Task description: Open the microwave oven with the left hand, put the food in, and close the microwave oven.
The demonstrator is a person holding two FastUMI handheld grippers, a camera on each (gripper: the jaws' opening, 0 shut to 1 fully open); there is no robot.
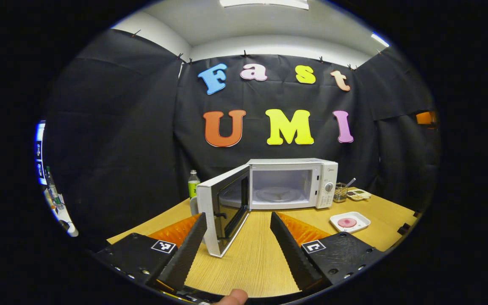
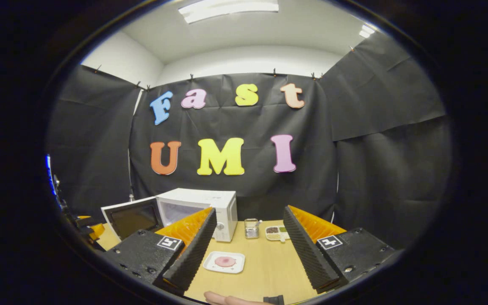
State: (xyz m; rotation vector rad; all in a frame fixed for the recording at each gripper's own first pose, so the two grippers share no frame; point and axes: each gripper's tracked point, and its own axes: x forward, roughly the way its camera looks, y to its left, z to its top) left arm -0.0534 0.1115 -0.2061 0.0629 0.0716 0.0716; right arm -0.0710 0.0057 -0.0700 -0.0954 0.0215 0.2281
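On the counter [image 1: 248, 258] the microwave [image 1: 290, 184] stands at the back with its door [image 1: 223, 212] swung wide toward the left claw [image 1: 237, 241], the turntable [image 1: 278, 195] bare inside. That claw is released, fingers spread and grasping nothing, just short of the door's free edge. The opening step looks done.

The food [image 2: 225, 261], a pink round, lies on a white plate [image 2: 224, 262] in front of the microwave and to the right of its control panel. The right claw [image 2: 246, 250] hangs over the near counter, also released and empty, with the plate low between its fingers but farther off.

The step in hand, as I judge it, is picking up the plate. The right claw is the better placed. Come in low and level, take one rim between the fingers with a firm pinch, and keep the plate flat so the food does not slide. Lift only enough to clear the counter, carry it left past the panel, and enter the cavity straight, setting it on the middle of the turntable. Keep the left claw clear of the door's swing until the plate is in.

A jar [image 2: 251, 228] and a compartment dish [image 2: 277, 233] stand behind the plate; stay short of them.
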